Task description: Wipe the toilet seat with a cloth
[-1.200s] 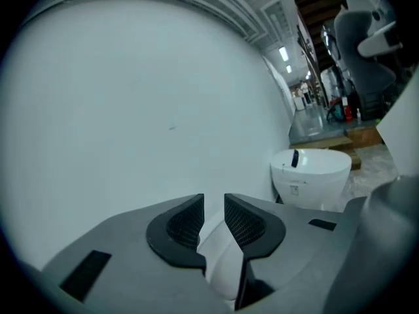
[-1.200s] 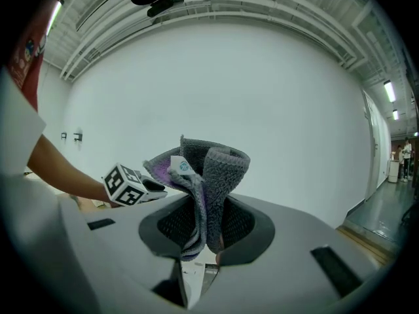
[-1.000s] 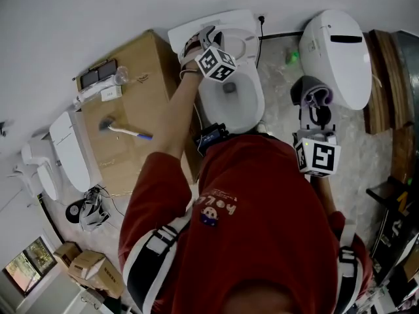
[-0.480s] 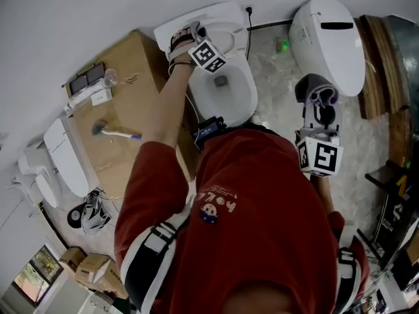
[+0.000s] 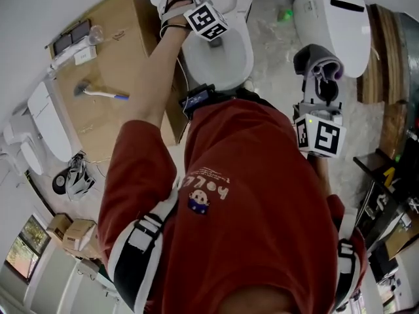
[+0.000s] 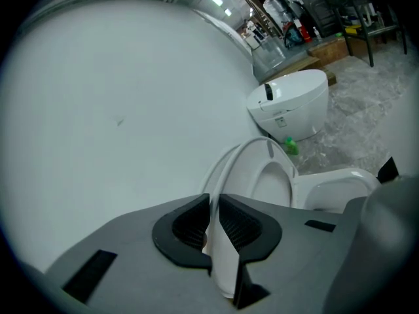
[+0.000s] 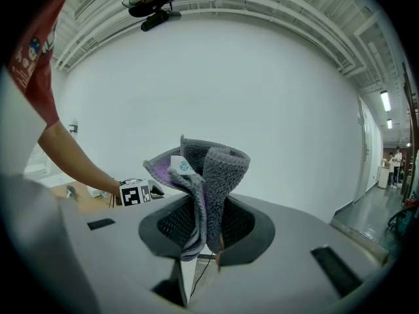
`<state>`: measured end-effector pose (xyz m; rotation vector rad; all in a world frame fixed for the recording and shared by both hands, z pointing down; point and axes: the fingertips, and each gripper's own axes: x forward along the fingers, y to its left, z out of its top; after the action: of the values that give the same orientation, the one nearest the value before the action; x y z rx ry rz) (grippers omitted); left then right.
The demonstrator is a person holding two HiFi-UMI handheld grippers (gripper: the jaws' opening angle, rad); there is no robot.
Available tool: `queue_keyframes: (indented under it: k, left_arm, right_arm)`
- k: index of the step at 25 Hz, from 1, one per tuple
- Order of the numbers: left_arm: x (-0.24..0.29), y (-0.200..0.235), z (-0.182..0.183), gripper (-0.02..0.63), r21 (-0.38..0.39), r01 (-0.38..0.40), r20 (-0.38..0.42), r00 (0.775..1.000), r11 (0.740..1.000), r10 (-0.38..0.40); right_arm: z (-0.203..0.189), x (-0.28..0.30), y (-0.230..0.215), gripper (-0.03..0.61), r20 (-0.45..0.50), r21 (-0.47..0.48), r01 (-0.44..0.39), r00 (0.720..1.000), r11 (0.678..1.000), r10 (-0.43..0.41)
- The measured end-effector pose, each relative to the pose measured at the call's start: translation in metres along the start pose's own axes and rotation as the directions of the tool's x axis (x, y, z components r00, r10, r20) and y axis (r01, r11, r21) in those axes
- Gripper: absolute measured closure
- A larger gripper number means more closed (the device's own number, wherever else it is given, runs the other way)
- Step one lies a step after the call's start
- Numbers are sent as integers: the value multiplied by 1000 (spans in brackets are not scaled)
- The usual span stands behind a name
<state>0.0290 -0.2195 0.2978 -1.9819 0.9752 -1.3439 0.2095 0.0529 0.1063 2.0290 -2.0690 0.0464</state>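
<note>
Toilet seat [image 6: 265, 175] is raised, standing up at the back of the white toilet bowl [image 5: 219, 61] by the wall. Left claw [image 6: 215, 208] is at its thin white edge, which sits between the two dark pads. The jaws have just been closing and now pinch that edge from both sides. Whether the pinched edge belongs to the seat ring or to the lid behind it, I cannot tell.

Cloth [image 7: 206, 169] is grey with a purple side and a small label. It is bunched and sticks up out of the right claw [image 7: 206, 231], which is clamped on it. That claw is held well apart from the bowl, off to its right, near a second white toilet [image 5: 330, 18] whose lid is down.

Person in a red shirt [image 5: 249, 208] stands over the bowl. Left of the bowl is a cardboard box [image 5: 141, 31] with a brush [image 5: 98, 92] lying on top.
</note>
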Motion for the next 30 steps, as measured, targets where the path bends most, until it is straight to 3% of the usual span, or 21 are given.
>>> queue_keyframes:
  k: [11,17,24,30]
  left_arm:
    - [-53,-48,6,557,-14,122,29,992,992,-121]
    - [-83,-87,-1,558,-1,250,17,968,968,-250]
    - [-121,-149,-6,561,7,434,-28,901,901,-434]
    - [-147,-210,-16,539,-74,612,-48,787,787,-616]
  right_arm:
    - [-15,20,22,495,-13,18,-155,988,988,156]
    - [-29,34,40,497,-27,25,-217,976,976,218]
    - [-50,44,41,497,-62,23,-247,967,969,248]
    - [-79,41,47,495,-127,34,-267,955,963,270]
